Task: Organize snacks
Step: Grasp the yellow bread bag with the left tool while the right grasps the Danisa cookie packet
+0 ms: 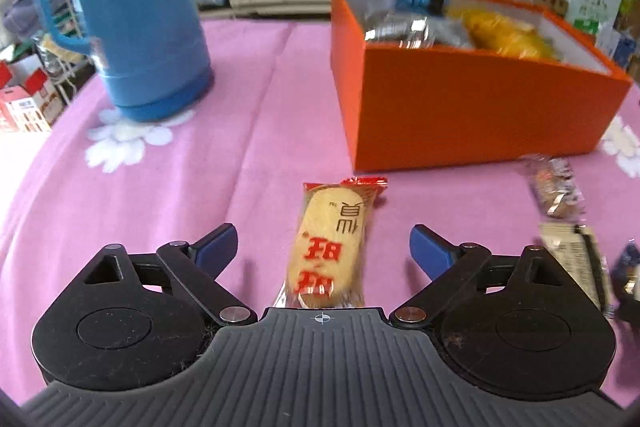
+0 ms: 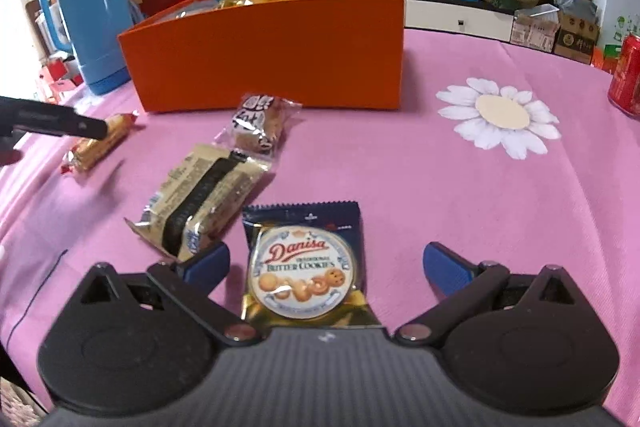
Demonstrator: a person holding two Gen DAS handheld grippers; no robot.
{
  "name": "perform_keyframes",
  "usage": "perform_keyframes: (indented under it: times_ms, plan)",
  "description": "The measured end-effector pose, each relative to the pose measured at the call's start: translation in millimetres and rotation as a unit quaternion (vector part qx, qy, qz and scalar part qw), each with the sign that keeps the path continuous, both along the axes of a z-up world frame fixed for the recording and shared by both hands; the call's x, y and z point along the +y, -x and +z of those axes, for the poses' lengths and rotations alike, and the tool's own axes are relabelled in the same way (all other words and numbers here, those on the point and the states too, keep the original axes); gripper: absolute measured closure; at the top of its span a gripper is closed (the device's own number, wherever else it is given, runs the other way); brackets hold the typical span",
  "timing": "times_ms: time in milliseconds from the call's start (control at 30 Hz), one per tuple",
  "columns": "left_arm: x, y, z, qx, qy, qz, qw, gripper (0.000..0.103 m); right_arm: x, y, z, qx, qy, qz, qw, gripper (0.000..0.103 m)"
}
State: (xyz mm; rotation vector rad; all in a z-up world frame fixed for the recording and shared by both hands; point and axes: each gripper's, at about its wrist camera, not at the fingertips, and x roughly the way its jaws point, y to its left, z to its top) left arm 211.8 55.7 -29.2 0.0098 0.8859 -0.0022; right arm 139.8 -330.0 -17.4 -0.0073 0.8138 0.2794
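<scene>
Snacks were split: several packets already sat inside the orange box [image 2: 264,67] at the far side of the counter [image 2: 400,187], likely the sorting target, while four packets lay loose on the pink cloth in front of it. Rice cracker packet [image 1: 328,247] lay lengthwise between the left gripper [image 1: 323,247] fingers, which stood wide with neither blue pad touching it; judged lined up for a pick, nothing held. Danisa cookie pouch [image 2: 306,267] lay flat, face up, between the right gripper [image 2: 327,265] fingers, also wide and clear of it on both sides. Beige wafer packet [image 2: 204,199] lay just left of the pouch, its near end beside the left pad; contact unclear. Small clear-wrapped cake [image 2: 260,127] sat farther, near the box wall. Blue thermos [image 2: 90,3] stood far left, apart from the box; red can [image 2: 626,75] at far right edge.
</scene>
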Motion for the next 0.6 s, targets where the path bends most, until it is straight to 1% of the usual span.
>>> perform_keyframes:
  times_ms: [100,200,267,300,367,433,467,500,533,567,600]
  plan:
    - [-2.0,-12.8,-14.3,0.023,-0.008,-0.01,0.9997,0.035,-2.2,3.6,-2.0,-0.013,0.0,-0.009,1.0,0.001]
    - [-1.1,-11.5,-19.4,0.019,-0.004,-0.011,0.9997,0.034,4.1,2.7,-2.7,-0.011,0.037,-0.007,0.999,0.001]
    - [2.7,-10.8,-19.0,0.023,0.003,-0.008,0.9997,0.034,4.1,-2.4,2.3,0.013,0.032,-0.009,0.999,0.001]
    - [3.7,-10.2,-18.7,0.023,0.003,-0.008,0.9997,0.036,2.8,-2.1,4.7,0.012,0.022,-0.005,1.0,0.001]
    - [0.7,-9.1,-19.7,0.022,0.0,-0.009,0.9997,0.035,-0.1,4.0,12.0,-0.009,-0.007,0.002,1.0,0.001]
    - [-1.1,-5.4,-19.9,0.019,0.002,-0.007,0.9998,0.035,2.8,3.9,11.8,-0.007,-0.003,0.008,1.0,0.001]
    - [-1.0,-4.4,-19.7,0.02,0.006,-0.003,0.9998,0.036,3.6,3.0,8.4,0.002,0.003,0.01,1.0,0.003]
    - [-0.9,-4.1,-19.1,0.02,0.007,0.001,0.9998,0.041,4.0,2.3,3.4,0.015,0.008,0.01,1.0,0.003]
    - [-0.8,-3.2,-17.2,0.02,0.006,0.003,0.9998,0.055,6.0,5.3,2.4,0.006,0.023,0.015,1.0,0.005]
    - [-0.7,-2.0,-14.4,0.02,0.007,0.005,0.9998,0.067,8.0,7.0,1.8,0.004,0.036,0.02,0.999,0.015]
    - [-0.5,-1.4,-11.2,0.023,0.007,0.005,0.9997,0.096,8.3,9.6,3.9,-0.004,0.033,0.028,0.999,0.037]
